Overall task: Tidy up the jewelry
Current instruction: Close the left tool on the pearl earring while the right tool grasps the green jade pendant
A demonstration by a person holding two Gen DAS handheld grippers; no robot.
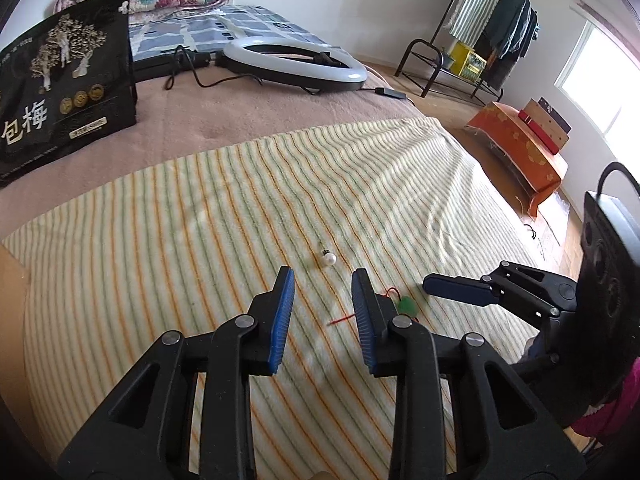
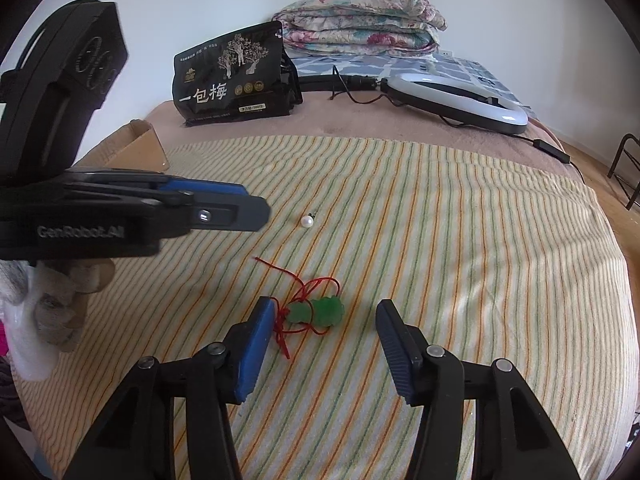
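Two pieces of jewelry are lying on the striped towel (image 2: 440,216) spread over the bed: a white pearl bead (image 2: 307,221) toward the far side, and a green pendant (image 2: 320,311) with its red cord (image 2: 296,280) looping loosely on the near side. You are holding both tools pitched down at the cloth, one per piece, which reads as setting up two separate picks so the items can be sorted apart. Your left gripper (image 1: 323,316) is standing partly open with nothing between its blue pads; the pearl bead (image 1: 329,259) is sitting just beyond the tips and roughly centred on the gap, so the narrow opening is probably suiting such a small round thing. Your right gripper (image 2: 324,340) is standing wider, empty too, with the pendant lying just ahead of the tips and closer to the left finger (image 2: 256,344), whose pad is almost touching the cord. The wider spread is likely allowing for the pendant's broader body. Neither piece is being touched yet. Far back on the bed, a black snack bag (image 2: 236,76), a ring light (image 2: 460,96) and folded quilts (image 2: 360,24) are sitting well apart from the work. A cardboard box (image 2: 136,148) is showing at the far left edge; whether it is serving as the destination I cannot tell. The pearl may be rolling easily on the soft pile, so close gently.
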